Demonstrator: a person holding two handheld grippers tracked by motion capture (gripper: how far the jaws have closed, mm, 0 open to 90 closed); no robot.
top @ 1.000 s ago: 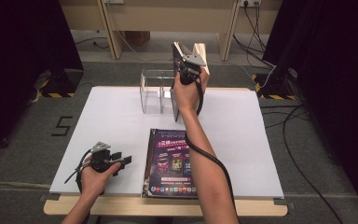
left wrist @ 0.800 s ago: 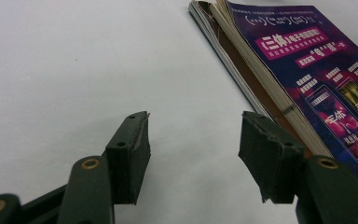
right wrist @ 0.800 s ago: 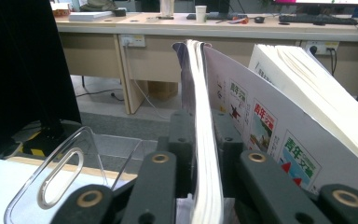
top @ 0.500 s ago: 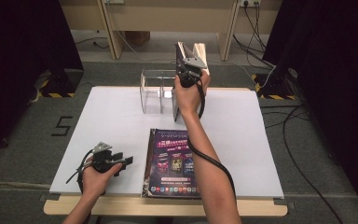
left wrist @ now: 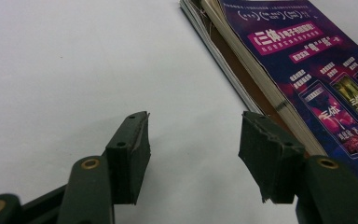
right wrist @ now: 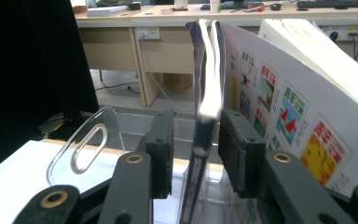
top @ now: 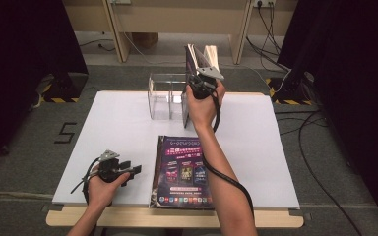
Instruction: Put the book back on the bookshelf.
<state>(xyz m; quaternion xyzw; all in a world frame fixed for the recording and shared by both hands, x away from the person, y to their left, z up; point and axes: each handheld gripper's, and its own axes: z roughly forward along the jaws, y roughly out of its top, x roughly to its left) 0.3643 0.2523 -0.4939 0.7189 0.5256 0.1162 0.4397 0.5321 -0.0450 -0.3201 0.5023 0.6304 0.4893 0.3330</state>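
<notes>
Two glossy magazines stand upright in the clear acrylic file holder (top: 170,98) at the far edge of the white worktop (top: 113,132), and the nearer one, a dark-covered glossy magazine (right wrist: 205,93), is the risk. The right tool (right wrist: 195,154) straddles its spine edge, but its jaws have just been opening: in the right gripper view a gap shows on either side of the cover, so nothing clamps it now. Standing tall above the holder's low wall, the thin magazine could bow, lean away from the white-backed magazine (right wrist: 284,112) beside it, or tip out over the holder's rim if the tool brushes it while pulling back. A sideways drag by either pad would be the likely cause.

Nearer the person than the holder, a stack of purple-covered magazines (top: 183,169) lies flat at the front edge. Beside it the left tool (left wrist: 193,154) rests with its jaws apart and empty, just clear of the stack.
</notes>
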